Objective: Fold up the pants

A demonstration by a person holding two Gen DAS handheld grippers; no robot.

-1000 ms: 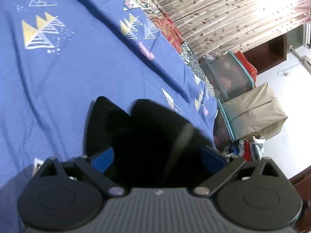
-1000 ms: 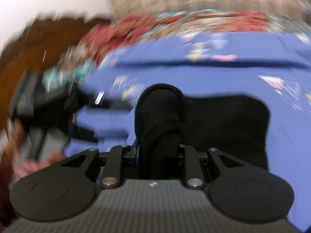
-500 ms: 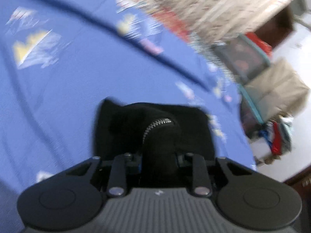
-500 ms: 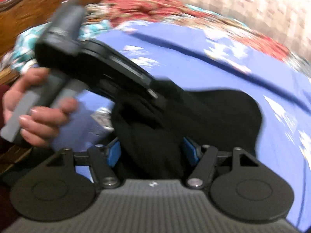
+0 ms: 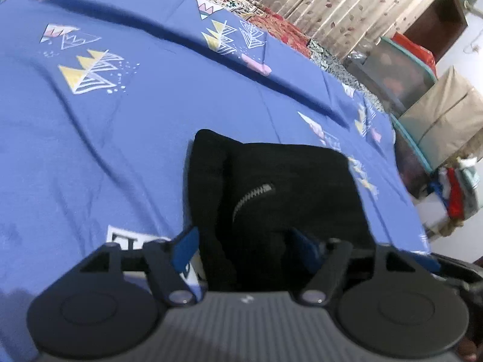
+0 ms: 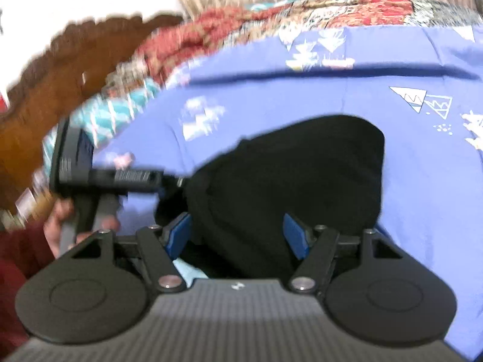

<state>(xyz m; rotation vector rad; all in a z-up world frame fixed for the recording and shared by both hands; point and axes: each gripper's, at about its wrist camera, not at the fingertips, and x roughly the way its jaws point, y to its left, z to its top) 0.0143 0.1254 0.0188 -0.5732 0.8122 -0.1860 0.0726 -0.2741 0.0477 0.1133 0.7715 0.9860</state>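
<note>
The black pants (image 5: pixel 289 187) lie folded in a compact bundle on the blue patterned bedsheet (image 5: pixel 120 114), a silver zipper (image 5: pixel 250 196) showing on top. My left gripper (image 5: pixel 244 250) is open, its blue pads either side of the bundle's near edge. In the right wrist view the pants (image 6: pixel 302 175) fill the centre. My right gripper (image 6: pixel 238 235) is open, its pads straddling the near fold. The left gripper (image 6: pixel 126 178) and the hand holding it show at the left there.
A patchwork quilt (image 5: pixel 271 21) and a leaf-print curtain (image 5: pixel 347 3) lie beyond the sheet. Storage boxes (image 5: pixel 398 75) and a beige bag (image 5: pixel 446 120) stand off the bed's right edge. A carved wooden headboard (image 6: pixel 60 69) is at the left in the right wrist view.
The left gripper, shut on the pants half a second ago, has opened. The right gripper, shut a second ago, has opened wider. The bundle now lies on the sheet.
</note>
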